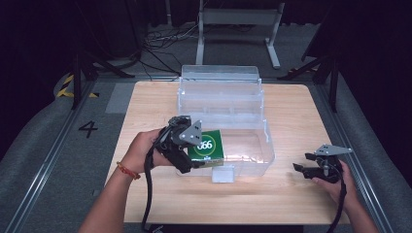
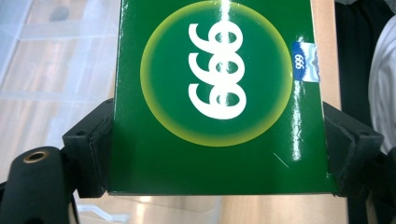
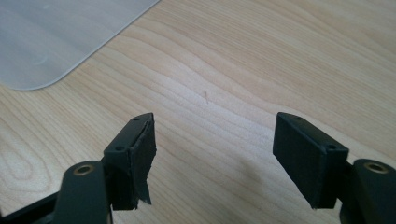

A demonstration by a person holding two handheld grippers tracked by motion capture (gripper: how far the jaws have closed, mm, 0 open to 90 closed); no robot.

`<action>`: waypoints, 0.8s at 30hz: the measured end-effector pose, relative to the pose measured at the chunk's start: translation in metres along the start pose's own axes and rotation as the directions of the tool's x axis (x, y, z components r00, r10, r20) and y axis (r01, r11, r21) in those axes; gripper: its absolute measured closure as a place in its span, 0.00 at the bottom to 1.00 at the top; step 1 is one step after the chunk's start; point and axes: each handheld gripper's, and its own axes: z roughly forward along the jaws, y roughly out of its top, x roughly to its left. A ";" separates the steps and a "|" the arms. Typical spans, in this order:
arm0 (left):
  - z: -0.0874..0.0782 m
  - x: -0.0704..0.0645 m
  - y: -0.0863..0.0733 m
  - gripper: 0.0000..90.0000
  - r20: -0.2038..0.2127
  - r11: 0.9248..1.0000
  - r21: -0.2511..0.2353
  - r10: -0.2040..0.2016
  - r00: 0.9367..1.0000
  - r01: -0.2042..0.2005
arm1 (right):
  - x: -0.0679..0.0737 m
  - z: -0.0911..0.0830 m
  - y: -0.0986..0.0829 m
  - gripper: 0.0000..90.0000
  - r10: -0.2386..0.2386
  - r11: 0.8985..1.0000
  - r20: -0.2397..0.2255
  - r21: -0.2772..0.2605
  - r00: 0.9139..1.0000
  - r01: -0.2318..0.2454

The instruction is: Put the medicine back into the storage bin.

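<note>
Your left hand-held gripper (image 1: 197,153) clamps the green box (image 1: 206,145); lower it level into the clear bin (image 1: 252,155); right hand-held gripper (image 1: 303,168) gapes, idle.

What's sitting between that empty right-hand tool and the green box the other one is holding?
In the high view, the clear plastic bin's front right corner and bare wooden table separate the right tool from the green box.
</note>
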 end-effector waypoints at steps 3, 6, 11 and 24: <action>0.003 0.009 -0.002 0.18 -0.008 1.000 0.002 0.027 1.000 -0.027 | 0.001 0.002 -0.001 0.34 -0.005 1.000 0.003 0.010 1.000 0.005; 0.005 0.017 -0.004 0.18 -0.006 0.999 -0.001 0.047 0.999 -0.047 | 0.003 0.004 -0.002 0.34 -0.009 1.000 0.001 0.024 1.000 0.009; 0.009 0.026 -0.012 0.18 0.004 0.997 -0.016 0.069 0.998 -0.069 | 0.005 0.007 -0.004 0.34 -0.020 0.999 0.002 0.037 1.000 0.020; 0.026 0.034 -0.038 0.18 0.044 0.996 -0.003 0.093 0.995 -0.093 | 0.010 0.009 -0.005 0.34 -0.030 0.998 0.001 0.058 1.000 0.029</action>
